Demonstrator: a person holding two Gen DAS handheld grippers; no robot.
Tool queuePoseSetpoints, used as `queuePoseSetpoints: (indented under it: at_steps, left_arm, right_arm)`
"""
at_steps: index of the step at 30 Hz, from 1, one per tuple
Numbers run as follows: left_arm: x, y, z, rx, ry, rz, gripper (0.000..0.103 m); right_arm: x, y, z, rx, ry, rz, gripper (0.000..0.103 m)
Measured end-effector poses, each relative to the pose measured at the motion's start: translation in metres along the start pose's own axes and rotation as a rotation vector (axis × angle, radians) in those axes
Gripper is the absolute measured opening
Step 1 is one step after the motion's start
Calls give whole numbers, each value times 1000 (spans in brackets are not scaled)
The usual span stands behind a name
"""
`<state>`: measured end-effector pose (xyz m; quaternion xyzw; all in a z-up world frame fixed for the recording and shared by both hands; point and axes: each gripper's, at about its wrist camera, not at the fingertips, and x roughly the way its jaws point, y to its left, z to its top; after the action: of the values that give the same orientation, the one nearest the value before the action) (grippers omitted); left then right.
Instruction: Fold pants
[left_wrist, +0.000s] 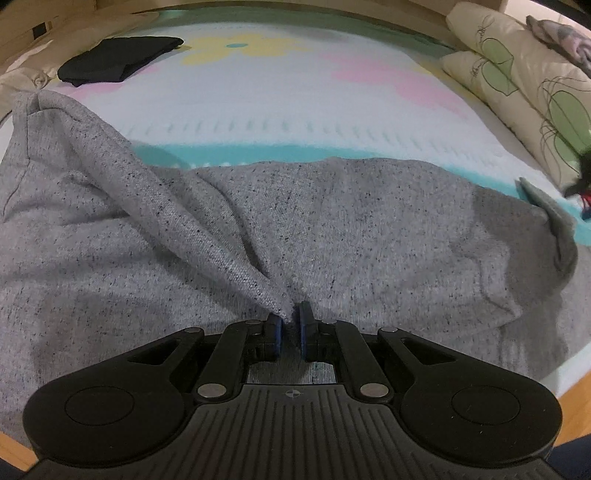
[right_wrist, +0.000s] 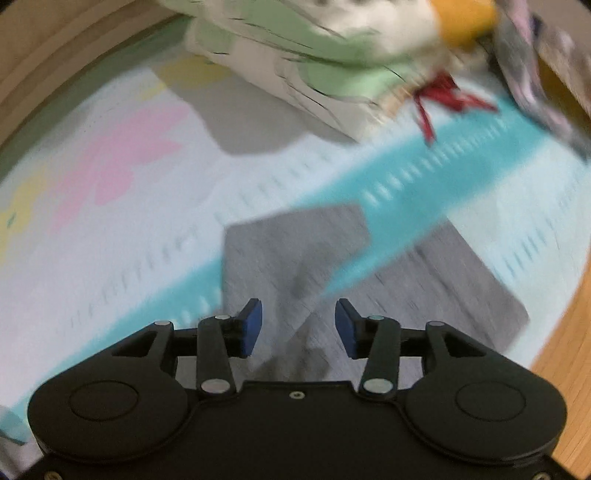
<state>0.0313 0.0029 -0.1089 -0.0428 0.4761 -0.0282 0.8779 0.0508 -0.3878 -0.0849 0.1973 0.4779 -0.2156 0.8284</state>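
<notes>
Grey speckled pants (left_wrist: 332, 229) lie spread across the near part of a pastel flowered bed cover (left_wrist: 258, 103). My left gripper (left_wrist: 290, 325) is shut on a pinched ridge of the grey fabric, which runs from the blue pads up to the far left. In the blurred right wrist view, two grey pant leg ends (right_wrist: 295, 251) lie on the cover. My right gripper (right_wrist: 298, 326) hovers over them, open, its blue pads apart with no cloth pressed between them.
A folded black garment (left_wrist: 118, 61) lies at the far left of the bed. Cream pillows with green prints (left_wrist: 517, 74) line the right side; they show as well in the right wrist view (right_wrist: 314, 55), next to a red object (right_wrist: 439, 96). Wooden floor (right_wrist: 565, 362) borders the bed.
</notes>
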Motion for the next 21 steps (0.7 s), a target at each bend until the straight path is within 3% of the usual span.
queuePoseSetpoints:
  at_steps: [4,8,9,10,11,14,17,19,21]
  left_arm:
    - [4,-3,-4,1,2,-3,8]
    - [-5,6,-5,-20,16,-19,6]
    - [-9,11,-5,-32,16,-29,4]
    - [-11,13,2,-48,11,-43,3]
    - [-16,15,8,-56,-5,-55,3]
    - [-48,14,40,-51,-138,-68,3]
    - [-94,12,66,-28,-293,-49,3]
    - [-118,12,67,-14,-357,-55,3]
    - [-132,9,54,21,-370,-59,3]
  right_arm:
    - [29,44,6,-97,-2,-57,53]
    - [65,61,3,-119,54,-155,50]
    - [72,61,3,-119,71,-182,40]
    - [77,61,2,-124,85,-210,22]
    - [75,62,3,-147,86,-234,16]
    - [41,59,22,-147,52,-145,11]
    - [-21,41,46,-97,-56,-3,10]
    - [-67,21,53,-68,-135,68,10]
    - [-104,-7,52,-16,-184,130,10]
